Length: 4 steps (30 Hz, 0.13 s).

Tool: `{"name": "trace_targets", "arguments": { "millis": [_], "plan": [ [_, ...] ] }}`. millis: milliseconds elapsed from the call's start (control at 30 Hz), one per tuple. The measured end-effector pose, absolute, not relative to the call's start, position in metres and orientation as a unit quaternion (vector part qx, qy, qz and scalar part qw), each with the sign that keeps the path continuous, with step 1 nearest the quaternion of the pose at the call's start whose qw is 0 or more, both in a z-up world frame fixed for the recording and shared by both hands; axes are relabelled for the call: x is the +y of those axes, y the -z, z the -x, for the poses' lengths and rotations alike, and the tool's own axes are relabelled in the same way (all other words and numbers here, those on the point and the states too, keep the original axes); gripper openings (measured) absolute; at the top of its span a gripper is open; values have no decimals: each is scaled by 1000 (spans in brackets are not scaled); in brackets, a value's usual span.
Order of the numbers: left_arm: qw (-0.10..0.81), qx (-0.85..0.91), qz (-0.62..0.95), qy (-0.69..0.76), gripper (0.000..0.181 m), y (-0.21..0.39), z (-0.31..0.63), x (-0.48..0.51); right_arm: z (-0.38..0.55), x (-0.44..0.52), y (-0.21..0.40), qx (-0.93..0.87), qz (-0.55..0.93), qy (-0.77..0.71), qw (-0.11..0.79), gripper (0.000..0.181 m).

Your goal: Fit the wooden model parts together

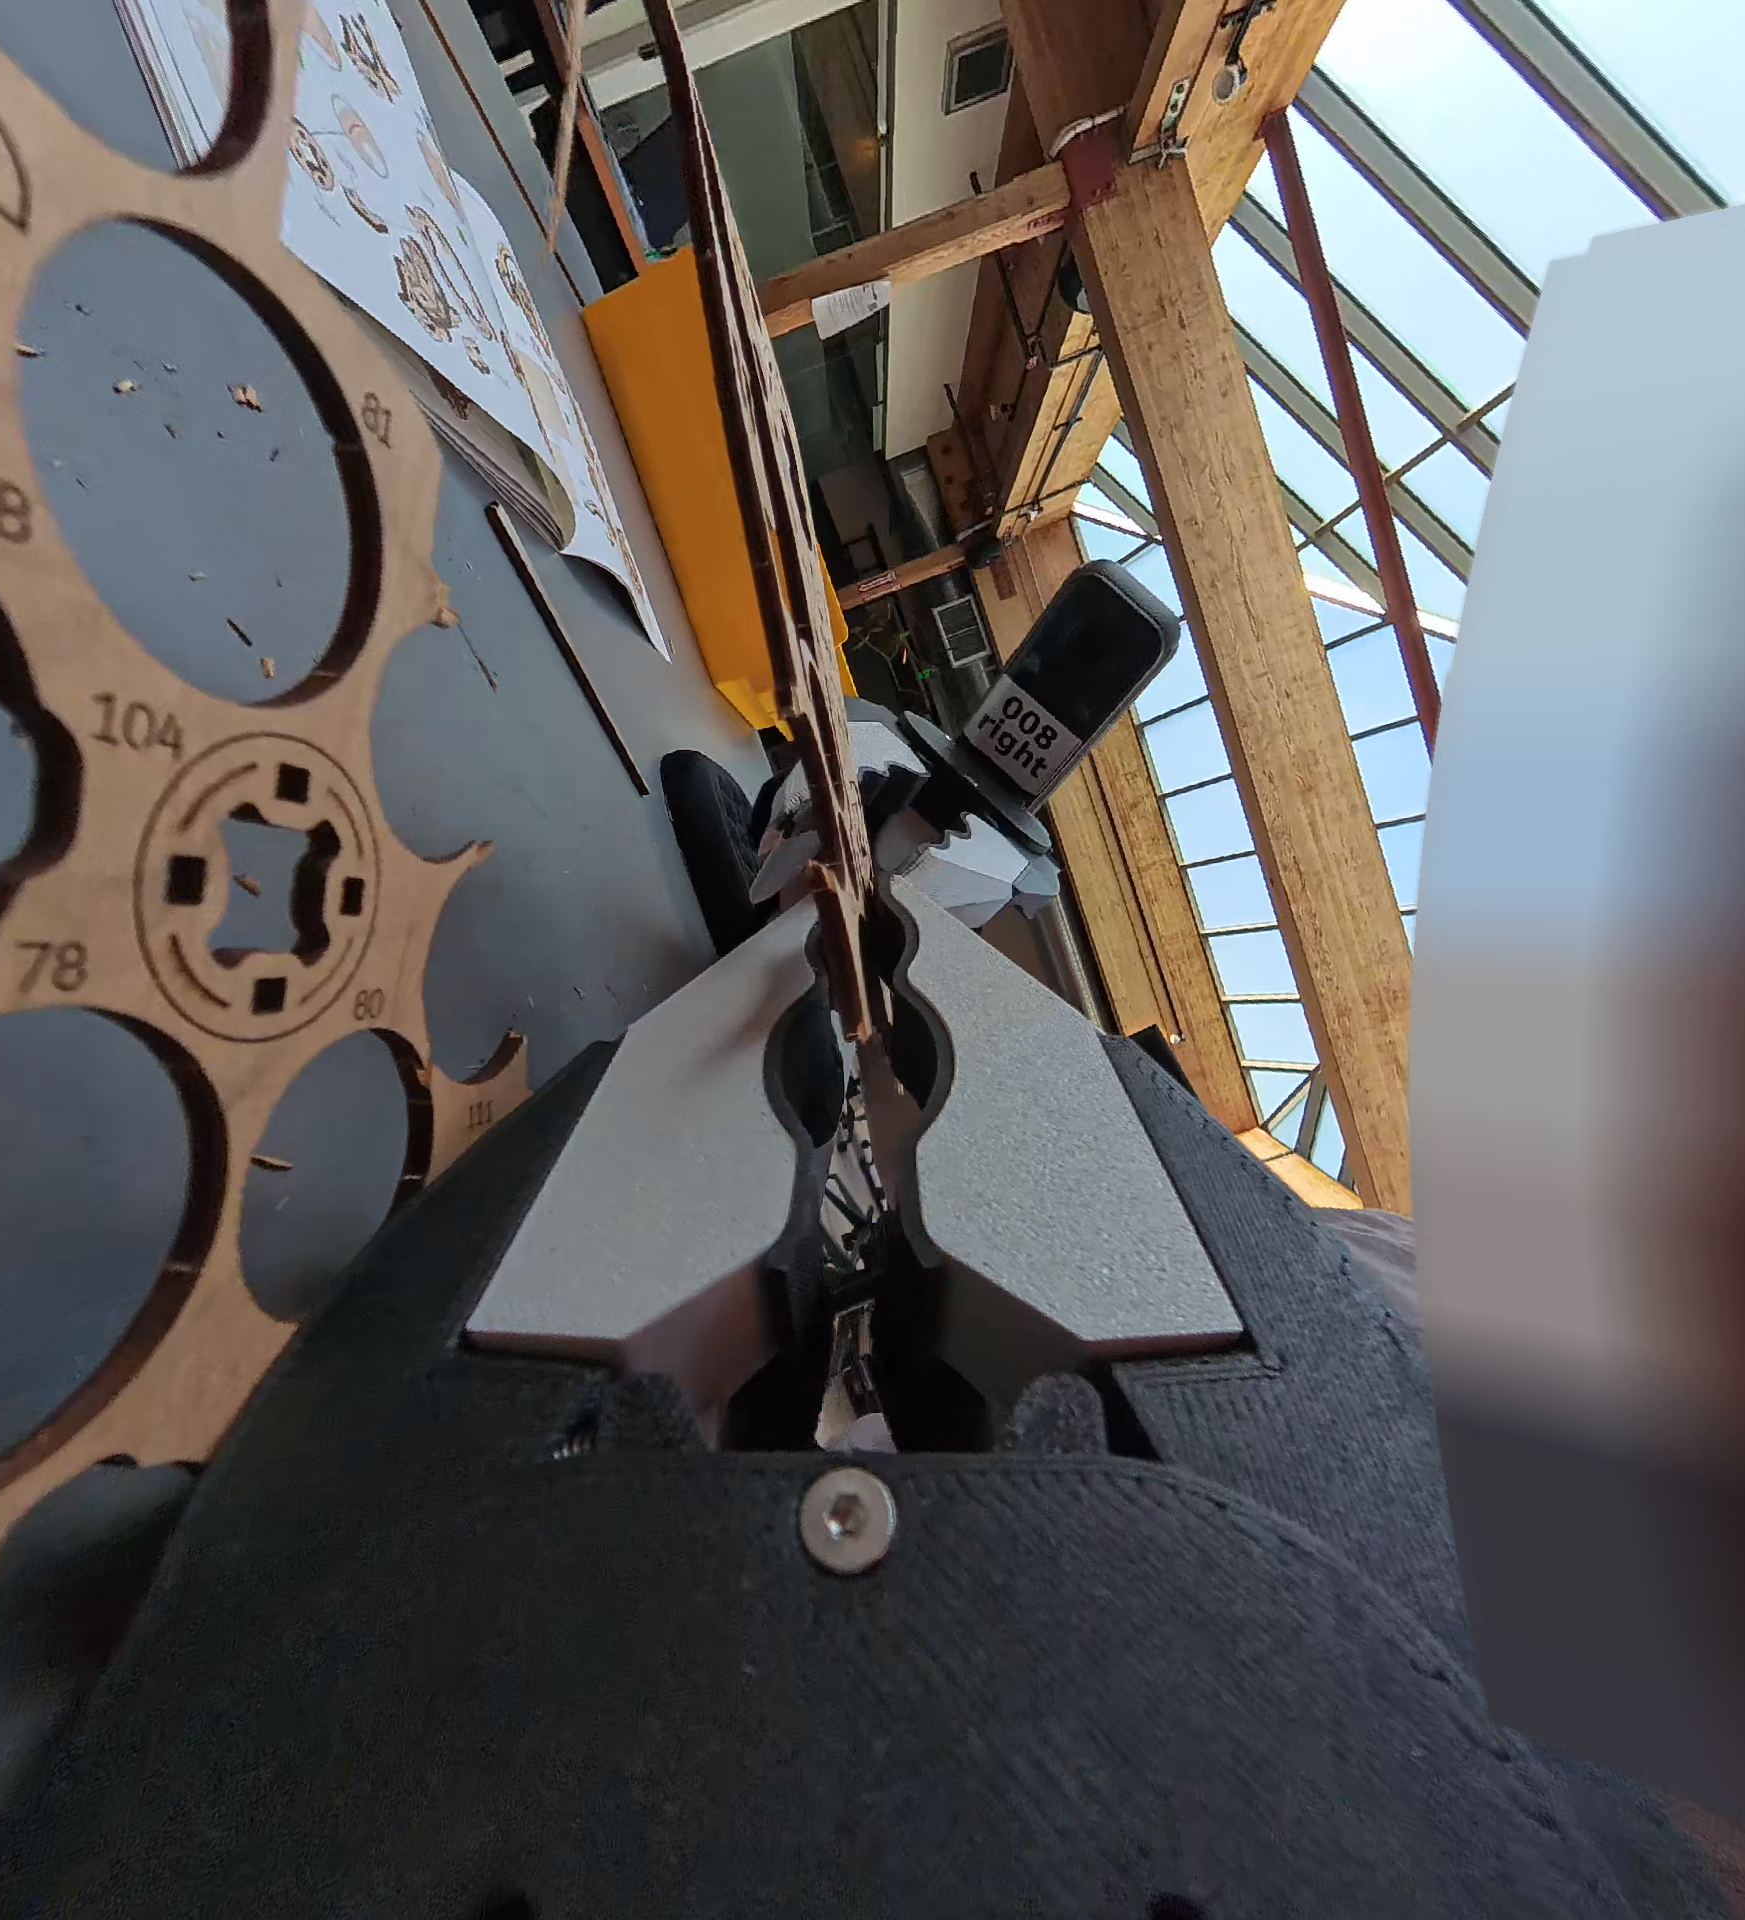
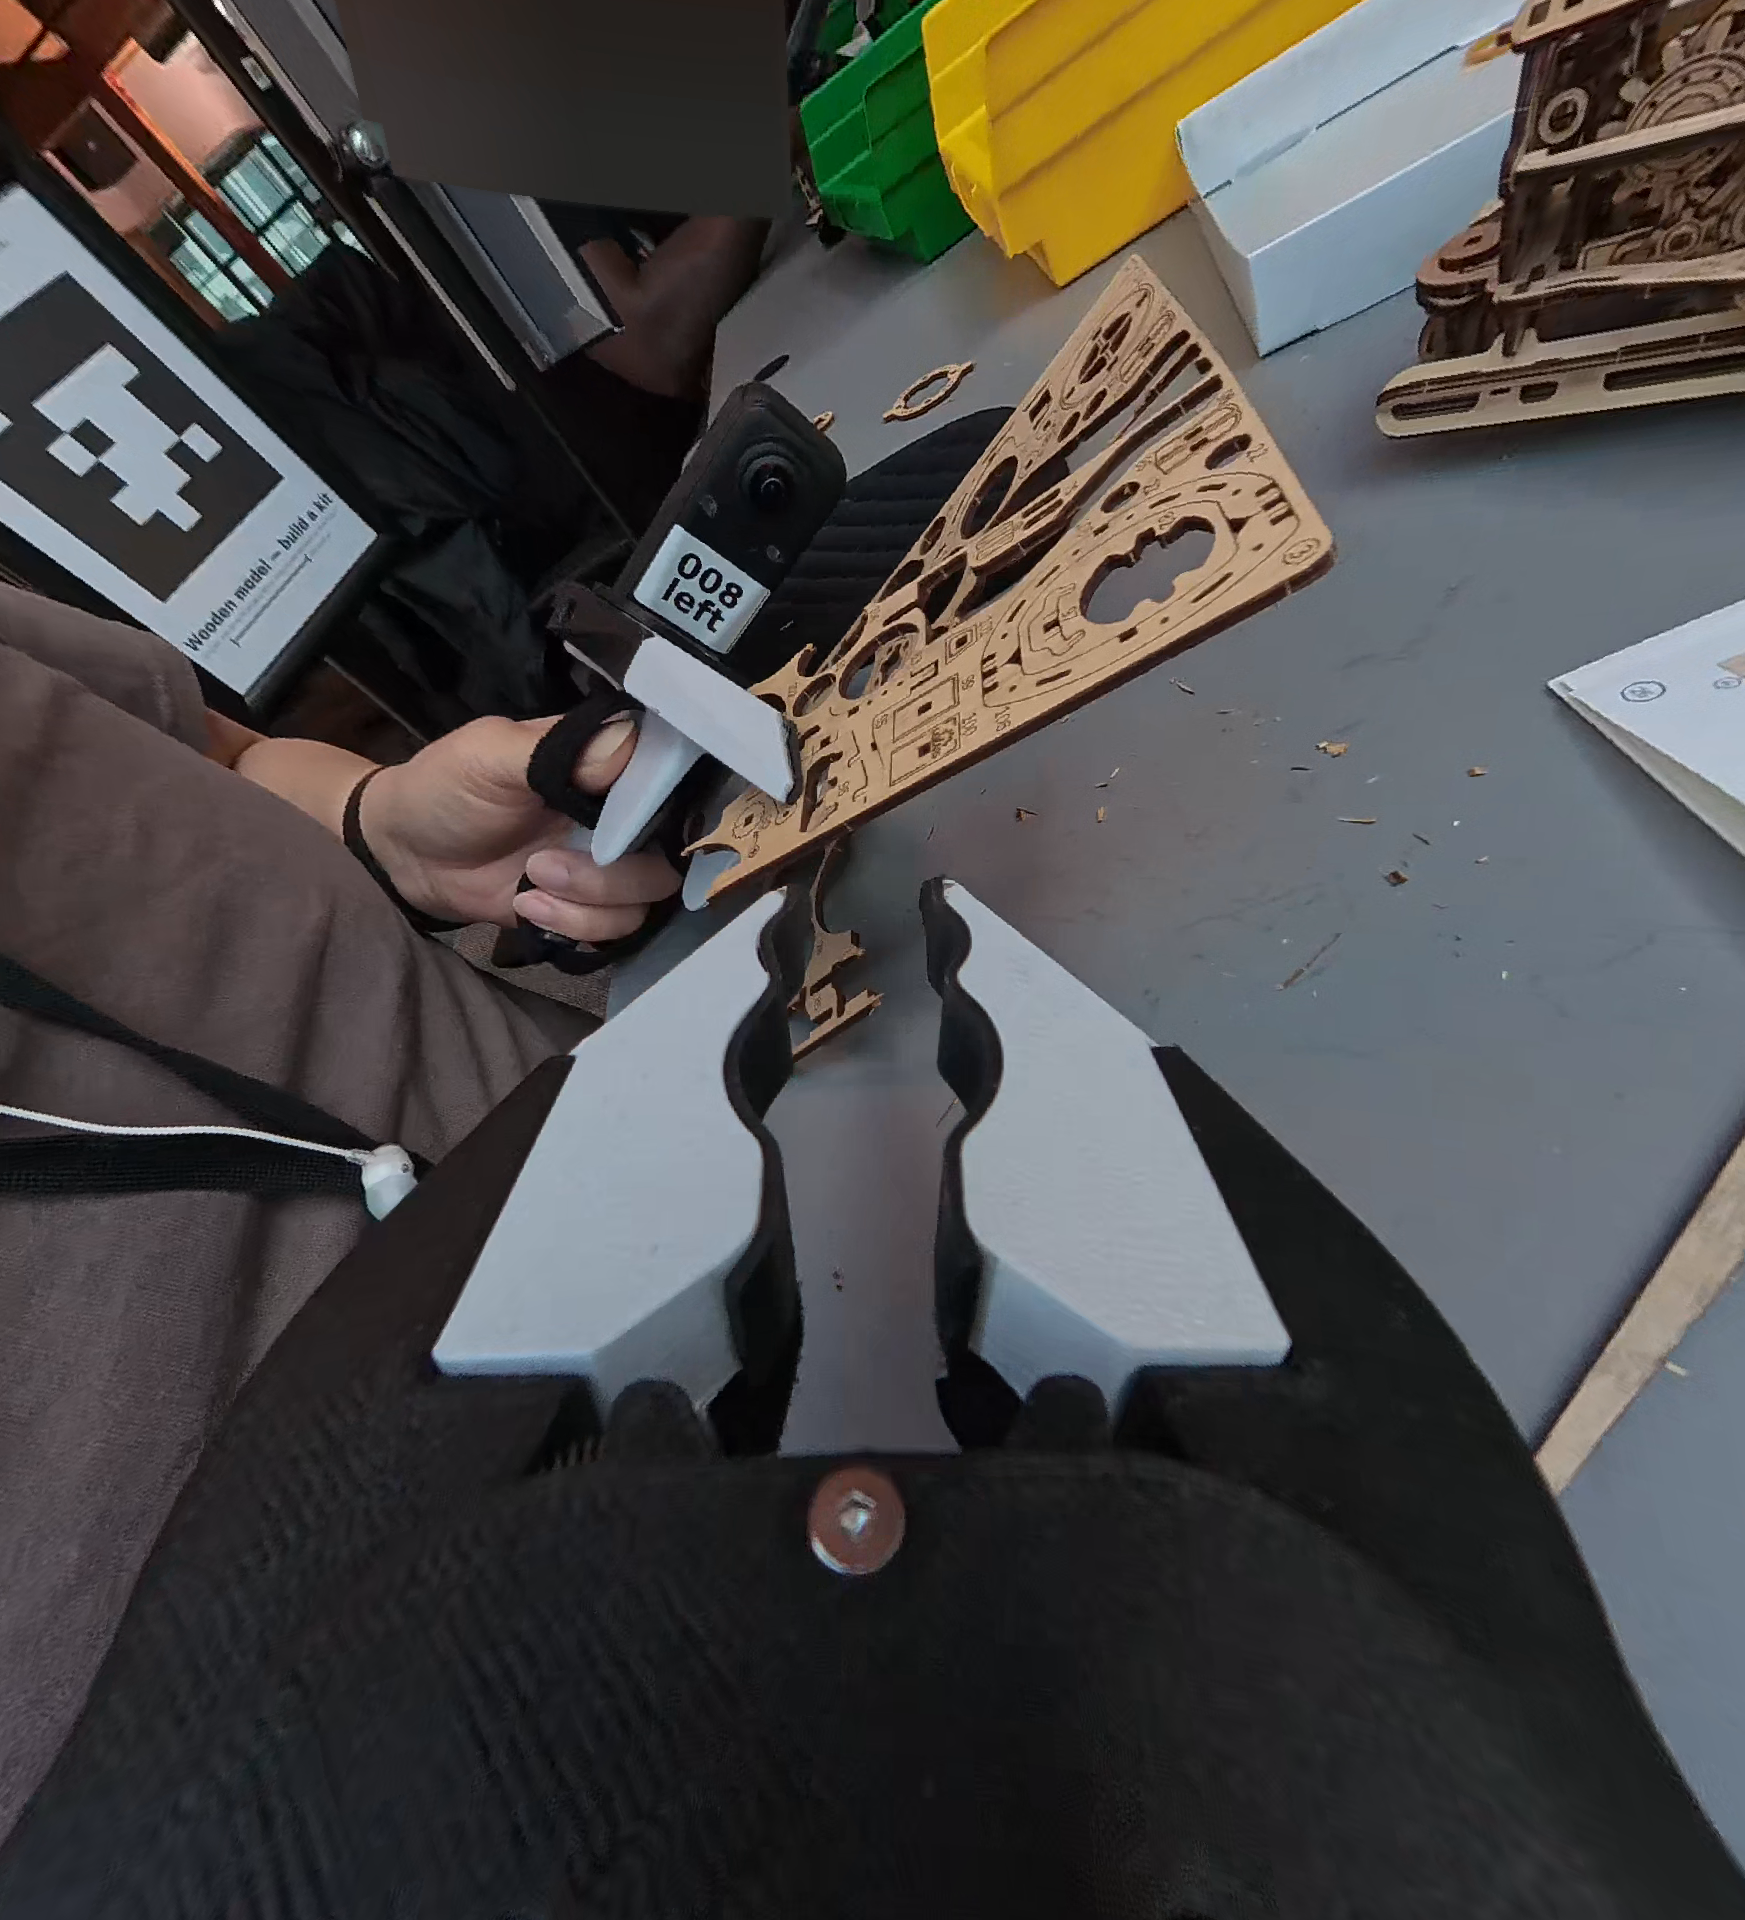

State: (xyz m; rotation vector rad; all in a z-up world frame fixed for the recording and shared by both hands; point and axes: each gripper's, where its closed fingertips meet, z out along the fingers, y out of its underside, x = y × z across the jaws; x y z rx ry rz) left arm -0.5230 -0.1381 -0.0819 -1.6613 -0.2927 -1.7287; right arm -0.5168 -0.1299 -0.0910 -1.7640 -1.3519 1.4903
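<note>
Clamping the flat laser-cut plywood parts sheet (image 2: pixel 1034 623) by its corner above the grey counter (image 2: pixel 1263 935), my left tool (image 1: pixel 863 997) steadies it. My right tool (image 2: pixel 852 914) gapes partly, the small loose cut-out wooden piece (image 2: pixel 826 966) between its fingers, ungripped. Next, I judge: close and pull.

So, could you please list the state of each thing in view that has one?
left claw: shut on the wooden sheet
wooden sheet: held raised at a tilt
right claw: open, holding nothing
small wooden part: lying on the table
booklet: lying closed
</note>
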Motion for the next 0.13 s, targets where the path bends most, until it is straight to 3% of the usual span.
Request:
{"name": "trace_targets", "arguments": {
  "millis": [133],
  "plan": [
    [346, -119, 620, 694, 1, 76, 523, -140, 523, -131, 91, -505, 637, -505, 292, 17]
  ]
}}
